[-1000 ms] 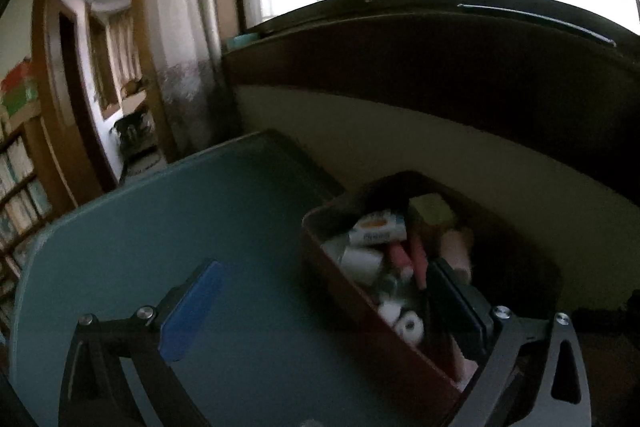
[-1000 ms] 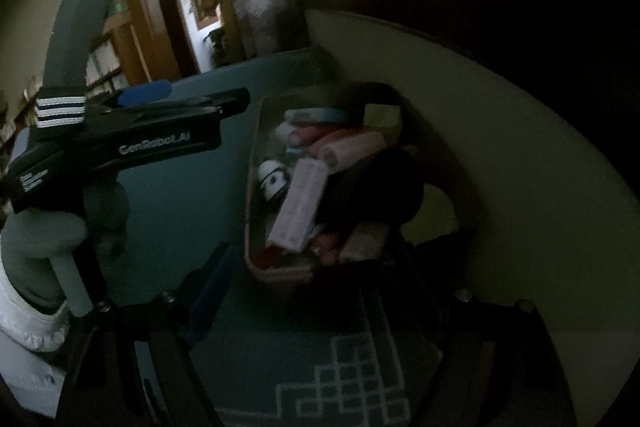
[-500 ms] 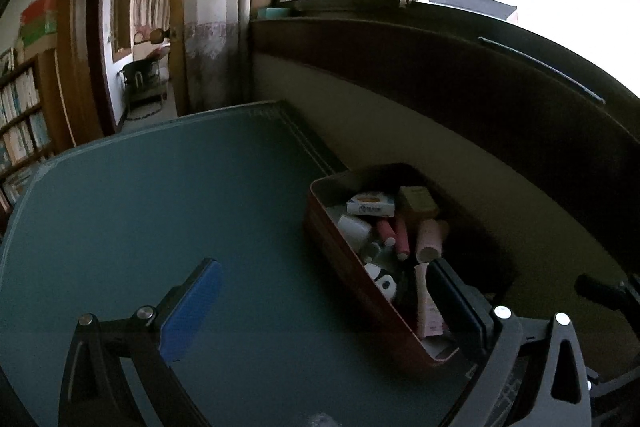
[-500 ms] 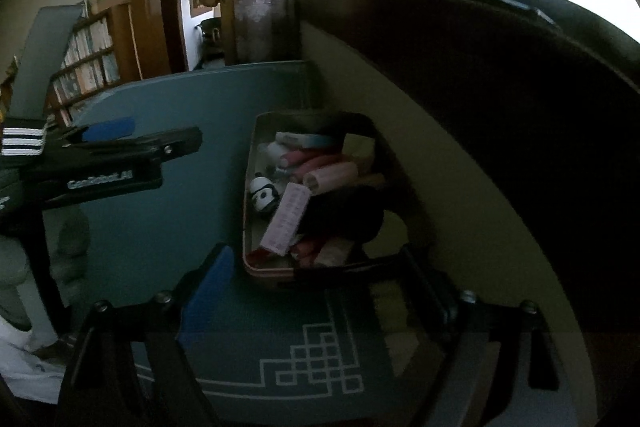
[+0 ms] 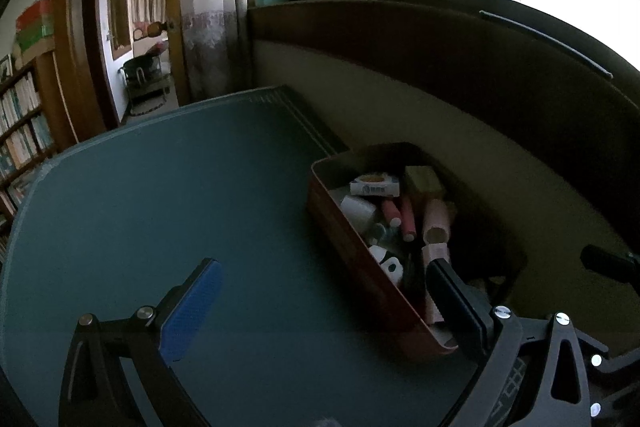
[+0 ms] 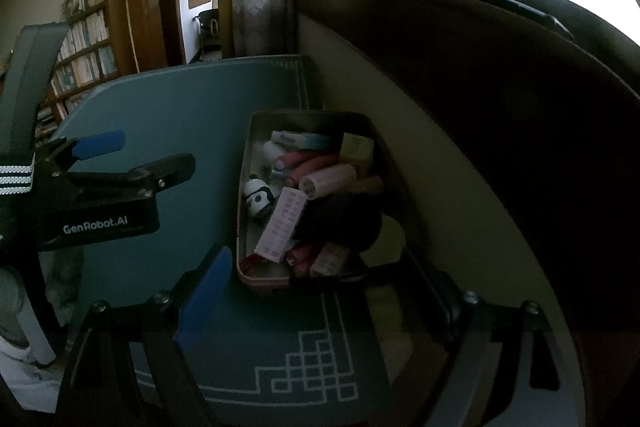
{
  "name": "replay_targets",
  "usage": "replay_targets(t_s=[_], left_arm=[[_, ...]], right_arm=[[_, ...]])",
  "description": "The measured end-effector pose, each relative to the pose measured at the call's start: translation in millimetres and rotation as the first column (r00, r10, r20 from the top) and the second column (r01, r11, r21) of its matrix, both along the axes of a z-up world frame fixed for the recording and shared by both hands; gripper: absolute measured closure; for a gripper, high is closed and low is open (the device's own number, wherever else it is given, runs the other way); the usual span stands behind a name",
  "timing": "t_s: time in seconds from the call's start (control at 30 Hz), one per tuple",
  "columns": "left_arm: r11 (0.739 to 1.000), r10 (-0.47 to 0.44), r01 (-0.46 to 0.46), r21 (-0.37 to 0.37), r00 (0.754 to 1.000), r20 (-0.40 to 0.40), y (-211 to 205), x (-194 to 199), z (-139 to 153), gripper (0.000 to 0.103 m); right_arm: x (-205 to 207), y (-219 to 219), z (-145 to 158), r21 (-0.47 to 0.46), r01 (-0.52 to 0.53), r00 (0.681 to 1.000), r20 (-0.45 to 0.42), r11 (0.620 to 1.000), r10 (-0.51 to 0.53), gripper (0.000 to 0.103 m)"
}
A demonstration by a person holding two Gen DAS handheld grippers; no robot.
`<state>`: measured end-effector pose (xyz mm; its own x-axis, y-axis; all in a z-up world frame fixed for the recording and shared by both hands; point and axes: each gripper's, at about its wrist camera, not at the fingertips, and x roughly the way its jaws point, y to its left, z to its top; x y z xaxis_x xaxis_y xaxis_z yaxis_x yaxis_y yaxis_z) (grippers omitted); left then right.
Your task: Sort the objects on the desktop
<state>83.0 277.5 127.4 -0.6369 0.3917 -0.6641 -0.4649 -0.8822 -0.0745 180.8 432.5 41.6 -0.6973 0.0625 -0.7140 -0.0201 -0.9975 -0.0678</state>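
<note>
A red-brown box (image 5: 352,263) stands on the teal desk mat against the wall, packed with small items: pink tubes (image 5: 408,223), a white carton (image 5: 374,186), a panda figure (image 6: 258,199), a labelled pink packet (image 6: 282,227) and a black round object (image 6: 340,219). My left gripper (image 5: 324,311) hovers open and holds nothing, its right finger over the box's near end. My right gripper (image 6: 320,291) is also open with nothing in it, just short of the box's rim (image 6: 244,187). In the right wrist view the left gripper (image 6: 152,155) hangs left of the box.
The teal desk mat (image 5: 160,207) spreads left of the box. A pale wall and a dark wooden sill (image 5: 440,59) run close behind the box. A doorway, a curtain and bookshelves (image 6: 84,51) lie beyond the desk's far edge. A sleeve (image 6: 16,347) shows at the lower left.
Both grippers have drawn back and up from the box, so it looks smaller and more of the desk shows. Both stay open with nothing in them.
</note>
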Motion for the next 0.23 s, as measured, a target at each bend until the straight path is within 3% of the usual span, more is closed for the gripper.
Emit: replay_targets(t_s=[0.23], left_arm=[[1.000,-0.007,0.008,-0.006,1.000,0.020,-0.3,-6.1,-5.8,0.000]], right_arm=[[-6.3,5.1,-4.3,-0.034,0.009,1.000,0.002,0.999,-0.009,0.014]])
